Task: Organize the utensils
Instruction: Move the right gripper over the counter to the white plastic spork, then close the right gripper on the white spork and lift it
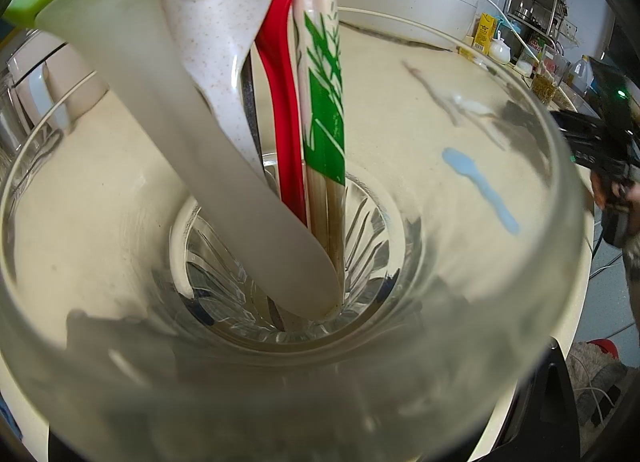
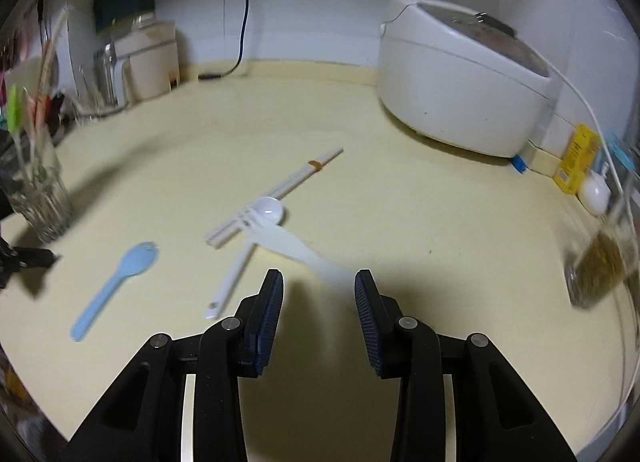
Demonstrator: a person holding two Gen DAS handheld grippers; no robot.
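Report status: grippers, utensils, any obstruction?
Right gripper open, empty, above the white fork. Left gripper unseen behind the glass, several utensils already inside. Blue spoon, white spoon, chopsticks loose on counter. Path clear.

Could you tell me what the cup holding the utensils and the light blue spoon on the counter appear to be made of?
The cup looks like clear glass: you see straight through its wall, and its base shows cut, ray-like facets in the left wrist view. The light blue spoon looks like plastic with a matte finish: flat, even pastel colour, no metallic shine. Blur leaves finer texture open.
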